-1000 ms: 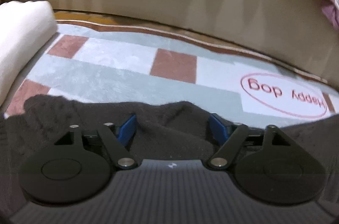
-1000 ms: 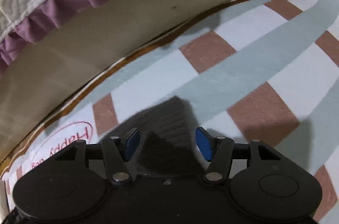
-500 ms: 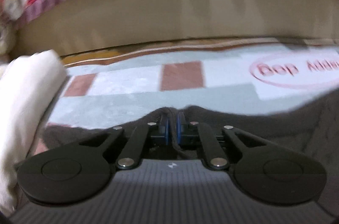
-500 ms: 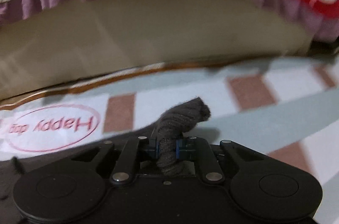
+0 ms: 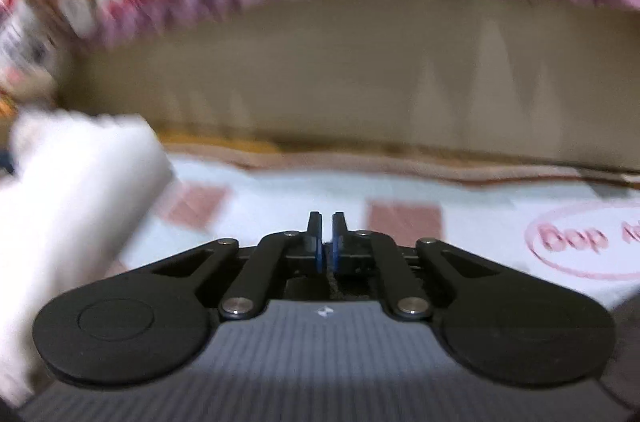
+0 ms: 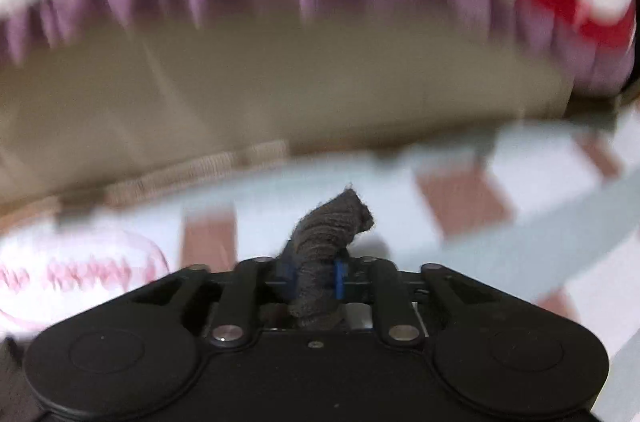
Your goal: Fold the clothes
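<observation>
Right gripper (image 6: 314, 272) jaws, just eased wider, grip a bunched dark knit garment (image 6: 332, 226); left gripper (image 5: 326, 246) jaws closed on a dark fabric edge; checked rug (image 5: 280, 198) at twelve o'clock

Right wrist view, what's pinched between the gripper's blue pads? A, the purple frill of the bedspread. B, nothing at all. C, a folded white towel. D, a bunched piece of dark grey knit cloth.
D: in the right wrist view the right gripper has its blue pads pressed on either side of a bunched roll of dark grey knit cloth that sticks up past them, above the checked mat.
</observation>
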`<state>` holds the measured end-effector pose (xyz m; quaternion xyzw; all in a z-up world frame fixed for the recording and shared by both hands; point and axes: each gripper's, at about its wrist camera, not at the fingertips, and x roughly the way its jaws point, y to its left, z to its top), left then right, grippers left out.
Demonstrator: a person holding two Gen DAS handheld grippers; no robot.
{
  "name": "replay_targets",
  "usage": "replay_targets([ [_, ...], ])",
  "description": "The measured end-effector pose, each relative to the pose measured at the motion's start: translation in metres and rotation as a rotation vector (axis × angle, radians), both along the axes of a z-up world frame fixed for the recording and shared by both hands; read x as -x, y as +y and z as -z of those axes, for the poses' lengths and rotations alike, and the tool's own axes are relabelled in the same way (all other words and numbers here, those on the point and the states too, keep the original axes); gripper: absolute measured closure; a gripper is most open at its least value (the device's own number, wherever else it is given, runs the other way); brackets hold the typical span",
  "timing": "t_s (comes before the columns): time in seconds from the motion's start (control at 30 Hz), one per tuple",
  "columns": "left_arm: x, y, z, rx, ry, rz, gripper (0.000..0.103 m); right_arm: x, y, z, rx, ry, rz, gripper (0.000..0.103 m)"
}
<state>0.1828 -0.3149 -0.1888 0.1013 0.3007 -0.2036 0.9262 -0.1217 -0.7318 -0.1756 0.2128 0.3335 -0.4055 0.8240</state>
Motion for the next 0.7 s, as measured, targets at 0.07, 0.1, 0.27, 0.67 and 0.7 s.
replay_targets([
  [0.07, 0.006, 0.001, 0.007, 0.0, 0.049, 0.002, 0.06, -0.001, 0.003, -0.005, 0.034, 0.051, 0.012, 0.046],
  [0.1, 0.011, 0.004, 0.008, 0.013, 0.064, 0.001, 0.054, 0.001, 0.005, -0.011, 0.046, 0.05, 0.025, 0.046],
  [0.27, 0.049, 0.053, -0.01, 0.204, 0.15, -0.121, 0.035, 0.018, 0.025, -0.048, -0.049, -0.093, 0.051, 0.045],
  [0.67, 0.103, 0.107, -0.031, 0.251, 0.349, -0.22, 0.035, 0.085, 0.084, -0.073, -0.613, -0.527, -0.155, 0.042],
  [0.7, 0.106, 0.105, -0.036, 0.245, 0.347, -0.198, 0.035, 0.107, 0.08, -0.078, -0.606, -0.518, -0.126, 0.042],
])
